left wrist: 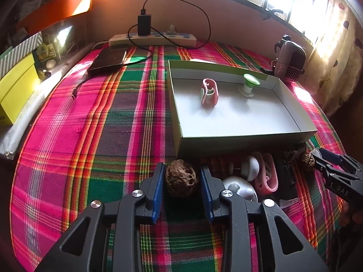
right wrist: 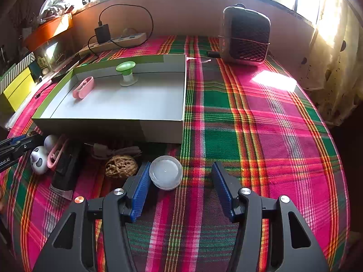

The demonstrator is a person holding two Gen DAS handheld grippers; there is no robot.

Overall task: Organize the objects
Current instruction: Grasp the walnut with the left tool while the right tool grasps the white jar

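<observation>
Left gripper (left wrist: 182, 181) angled down at the plaid cloth (left wrist: 90, 136), blue pads (left wrist: 158, 188) astride a wrinkled walnut (left wrist: 180, 178); thin gaps on both sides, so not clamped. Right gripper (right wrist: 181, 181) likewise tilted down, jaws apart, a clear round lid (right wrist: 166, 172) just beside the left pad (right wrist: 140, 188), far from the other.

Crowded close by: a second walnut (right wrist: 121, 166), a black block (right wrist: 65, 170), a pink clip (right wrist: 56, 154), a panda-faced toy (right wrist: 39, 163), a white ball (right wrist: 50, 141), all between the grippers and the open box (right wrist: 113, 124).

Inside the box, a pink holder (left wrist: 209, 93) and a green-topped spool (left wrist: 249, 85), well apart.

Only in the left view: a dark tablet (left wrist: 109, 60). Clearer in the right view: a mesh-fronted speaker (right wrist: 246, 36). Farthest, a power strip (left wrist: 152, 39) with a black charger (left wrist: 144, 25).
</observation>
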